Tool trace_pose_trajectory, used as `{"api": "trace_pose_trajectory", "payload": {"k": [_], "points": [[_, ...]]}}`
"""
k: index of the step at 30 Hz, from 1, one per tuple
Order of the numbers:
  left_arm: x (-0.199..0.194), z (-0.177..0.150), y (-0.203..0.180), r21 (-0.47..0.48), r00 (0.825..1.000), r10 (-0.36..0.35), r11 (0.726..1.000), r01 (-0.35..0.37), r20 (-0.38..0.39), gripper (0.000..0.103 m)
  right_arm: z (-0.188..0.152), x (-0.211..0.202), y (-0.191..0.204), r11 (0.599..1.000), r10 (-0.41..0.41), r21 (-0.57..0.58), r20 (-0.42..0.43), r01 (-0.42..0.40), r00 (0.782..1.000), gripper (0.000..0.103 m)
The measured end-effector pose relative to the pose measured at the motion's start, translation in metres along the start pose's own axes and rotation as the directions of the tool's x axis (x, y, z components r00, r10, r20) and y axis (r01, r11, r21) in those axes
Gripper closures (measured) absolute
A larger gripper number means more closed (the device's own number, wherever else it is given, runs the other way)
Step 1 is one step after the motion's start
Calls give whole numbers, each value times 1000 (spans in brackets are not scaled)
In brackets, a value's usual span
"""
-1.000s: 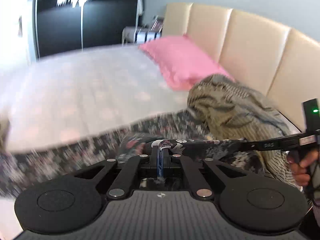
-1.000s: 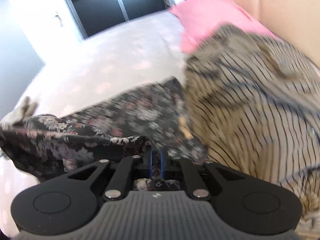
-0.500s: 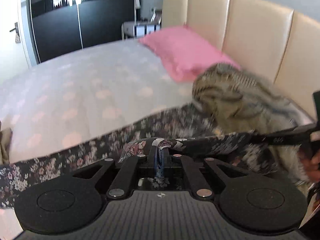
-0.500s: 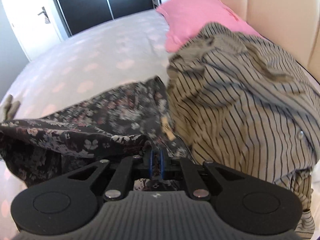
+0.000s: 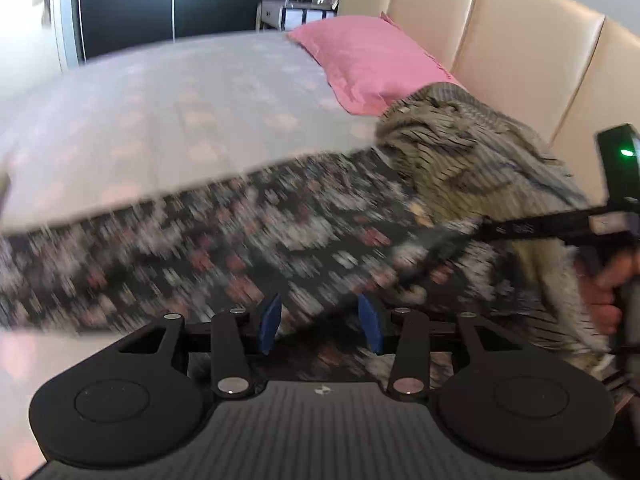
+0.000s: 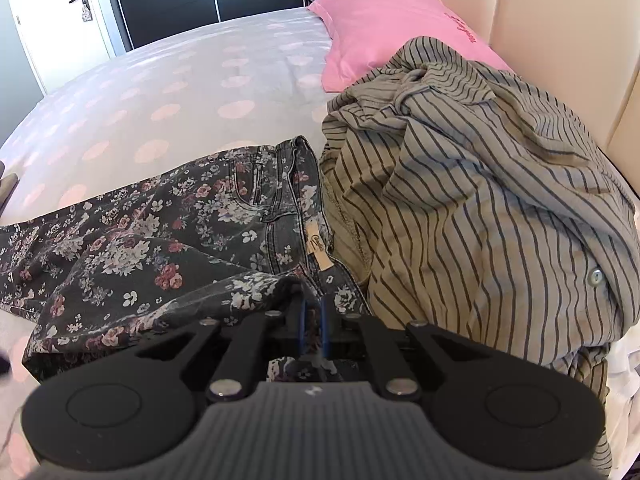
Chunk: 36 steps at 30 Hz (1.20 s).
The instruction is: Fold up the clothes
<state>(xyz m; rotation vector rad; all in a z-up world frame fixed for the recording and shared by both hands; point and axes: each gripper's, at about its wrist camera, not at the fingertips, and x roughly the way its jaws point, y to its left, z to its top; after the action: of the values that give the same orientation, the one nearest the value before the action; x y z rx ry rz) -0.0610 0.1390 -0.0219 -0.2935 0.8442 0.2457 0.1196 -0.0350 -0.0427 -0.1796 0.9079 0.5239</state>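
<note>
While right gripper (image 6: 314,334) pinches floral jeans (image 6: 168,224) | left gripper (image 5: 320,322) spread above them

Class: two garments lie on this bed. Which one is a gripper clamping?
The floral jeans: the right gripper is shut on their fabric. The striped shirt lies heaped and ungripped beside them.

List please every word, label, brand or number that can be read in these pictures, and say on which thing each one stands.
Nothing reads clearly.
Tan label on the waistband of the floral jeans: dark print, too small to read.
Pink pillow: dark pink cursive writing near its edge, not legible.
White label on the right tool, seen from the left wrist: blurred.
Striped shirt: no text visible.
</note>
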Motion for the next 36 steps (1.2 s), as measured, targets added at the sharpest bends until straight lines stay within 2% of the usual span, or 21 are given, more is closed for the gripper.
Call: {"api": "trace_pose_trajectory", "payload": {"k": [2,5,9,13,18,20,23,24,26,27,29,33,36], "points": [[3,-14,0,-61,998,-47,997,44,-46,63,-1,0,1,1000,-3,-3,-2,3,1000,95],[11,-35,1,-159,989,-92,985,73,-117,63,-1,0,3,1000,-9,-12,-1,9,1000,95],[31,-59,-2,-261,971,-104,964,46,-215,63,-1,-2,5,999,-15,-29,6,15,1000,95],[48,-73,0,-388,958,-137,921,30,-252,63,-2,-3,6,999,-17,-41,8,17,1000,95],[70,-89,-4,-464,942,-148,886,-9,-301,63,-3,-3,8,998,-18,-53,10,18,1000,94],[75,-91,-2,-465,945,-136,885,-19,-298,64,-4,-2,8,998,-18,-60,10,19,1000,94],[83,-94,0,-467,949,-119,883,-33,-292,74,-4,-1,9,997,-20,-68,7,21,1000,95],[85,-94,1,-468,950,-113,883,-38,-290,82,-4,-1,9,997,-20,-68,6,20,1000,95],[90,-96,3,-469,953,-101,882,-48,-287,89,-4,-1,8,998,-17,-66,4,17,1000,95],[93,-97,4,-470,954,-95,881,-52,-285,95,-4,-1,7,998,-15,-64,5,15,1000,95],[85,-98,13,-469,958,-111,883,-27,-263,98,-3,-3,7,998,-9,-59,10,10,1000,94],[44,-87,46,-451,978,-22,889,-75,-206,101,-3,-8,5,998,-1,-56,23,2,1000,94],[12,-79,71,-439,986,46,891,-114,-162,102,-4,-11,4,999,5,-51,27,-4,1000,94]]}}
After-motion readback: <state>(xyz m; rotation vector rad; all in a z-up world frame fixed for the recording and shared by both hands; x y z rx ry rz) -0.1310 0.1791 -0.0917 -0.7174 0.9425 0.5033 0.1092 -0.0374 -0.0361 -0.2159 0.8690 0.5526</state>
